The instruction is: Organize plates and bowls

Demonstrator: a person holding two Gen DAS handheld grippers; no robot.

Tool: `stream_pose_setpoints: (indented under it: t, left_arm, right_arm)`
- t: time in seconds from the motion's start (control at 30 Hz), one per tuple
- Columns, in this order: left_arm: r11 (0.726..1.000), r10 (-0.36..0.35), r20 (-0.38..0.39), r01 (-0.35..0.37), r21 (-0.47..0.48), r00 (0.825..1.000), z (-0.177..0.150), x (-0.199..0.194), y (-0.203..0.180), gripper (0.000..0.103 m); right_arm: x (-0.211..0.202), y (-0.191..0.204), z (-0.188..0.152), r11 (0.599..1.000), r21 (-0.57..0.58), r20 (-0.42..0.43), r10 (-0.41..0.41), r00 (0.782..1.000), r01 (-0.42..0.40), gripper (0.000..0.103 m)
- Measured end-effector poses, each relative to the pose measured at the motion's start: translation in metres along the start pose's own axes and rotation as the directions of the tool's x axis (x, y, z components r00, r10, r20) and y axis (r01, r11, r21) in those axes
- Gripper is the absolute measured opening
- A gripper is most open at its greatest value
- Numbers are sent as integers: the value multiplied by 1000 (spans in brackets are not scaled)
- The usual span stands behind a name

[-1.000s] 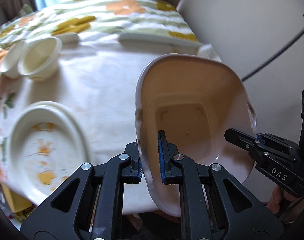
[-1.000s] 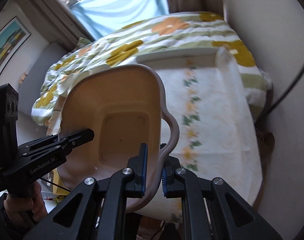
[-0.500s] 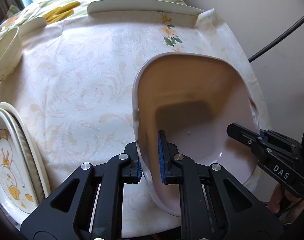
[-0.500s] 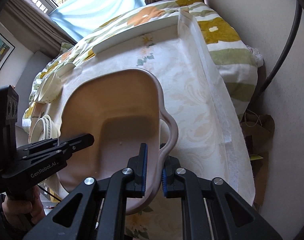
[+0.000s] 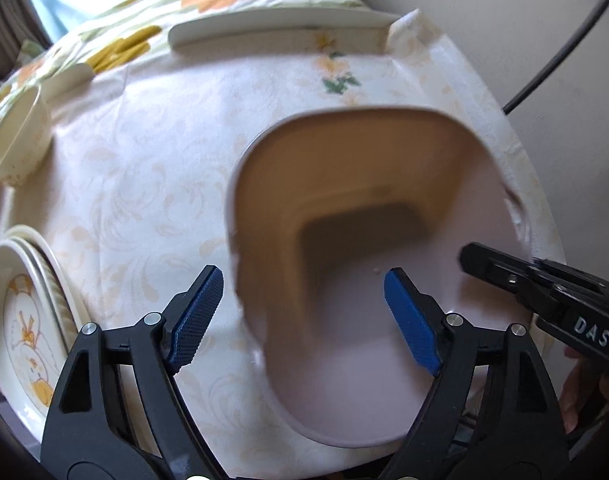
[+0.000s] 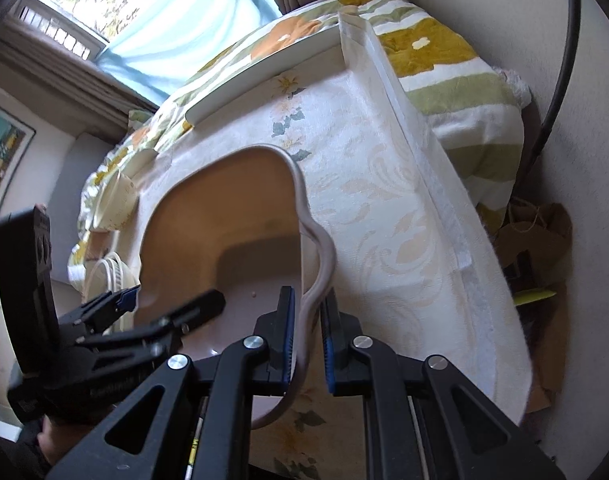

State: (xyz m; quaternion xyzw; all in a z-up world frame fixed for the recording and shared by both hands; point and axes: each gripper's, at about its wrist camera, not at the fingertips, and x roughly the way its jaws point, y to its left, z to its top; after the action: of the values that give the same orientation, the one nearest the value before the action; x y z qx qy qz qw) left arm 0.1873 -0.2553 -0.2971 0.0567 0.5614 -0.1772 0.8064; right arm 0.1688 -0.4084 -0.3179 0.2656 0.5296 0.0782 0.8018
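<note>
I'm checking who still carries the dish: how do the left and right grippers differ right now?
The left gripper is opening, its blue pads clear on either side of the pink dish's rim; the right gripper is narrow, pads close around the rim by the handle. The left one straddles the left rim, the right one the right rim. Both are black with blue pads.

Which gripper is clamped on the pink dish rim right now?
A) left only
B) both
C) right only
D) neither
C. The right gripper has the wavy rim of the pink dish pinched between its blue pads, while the left gripper is opening, its pads standing well apart on either side of the dish's edge without touching it.
</note>
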Motion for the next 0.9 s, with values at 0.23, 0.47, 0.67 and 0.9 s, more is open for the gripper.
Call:
stream_pose_setpoints:
  t: [0.23,0.47,0.67,0.9]
  left_arm:
    - [1000,9,-9,-9,-1,1000,-4,-9,1,82]
    - [999,35,67,-34,-15,997,-10,-68,14,82]
    - [991,126,212,-112,-80,969,-4,-150,52,95]
    - [961,214,262,-155,-230,941,6,-189,142,103]
  right_arm:
    - [-20,1,4,999,32,69,-17,998,14,49]
    - [-67,46,10,990,-125,159,-43,986,64,49]
    - [-85,115,26,947,-320,221,39,974,35,90]
    - [-53,193,51,903,-429,181,121,976,-33,102]
